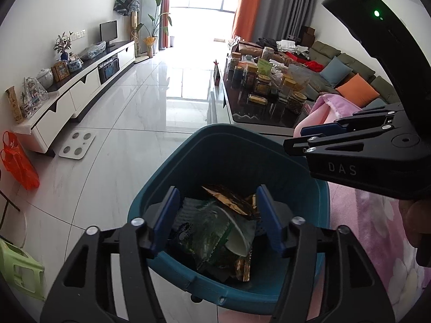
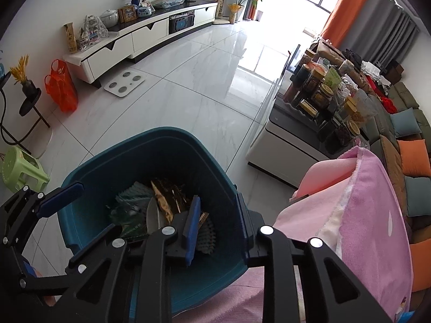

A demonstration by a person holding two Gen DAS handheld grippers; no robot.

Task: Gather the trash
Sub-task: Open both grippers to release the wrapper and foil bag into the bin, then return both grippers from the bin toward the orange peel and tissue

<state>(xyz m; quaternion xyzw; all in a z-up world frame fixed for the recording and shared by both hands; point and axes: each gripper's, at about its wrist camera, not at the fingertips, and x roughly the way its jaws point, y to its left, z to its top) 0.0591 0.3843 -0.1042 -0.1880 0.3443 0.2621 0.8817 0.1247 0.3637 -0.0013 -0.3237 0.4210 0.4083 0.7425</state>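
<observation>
A teal bin (image 1: 167, 167) stands on the tiled floor against a pink blanket. It holds trash (image 1: 215, 231): green wrappers, a gold-brown wrapper and a white paper cup. My left gripper (image 1: 217, 218) hangs over the bin's mouth, open, with nothing between its blue pads. My right gripper (image 2: 218, 226) is over the same bin (image 2: 113, 148), open a little with nothing in it. Its right finger is close to the near rim. The trash (image 2: 150, 207) lies below it. In the left wrist view the right gripper (image 1: 299, 137) reaches in from the right, above the bin's rim.
A pink blanket (image 2: 363, 202) lies right of the bin. Behind it a low table (image 2: 285, 123) is crowded with jars, with a sofa and cushions beyond. On the floor to the left are an orange bag (image 2: 60, 86), a white scale (image 2: 125, 80) and a green stool (image 2: 21, 167).
</observation>
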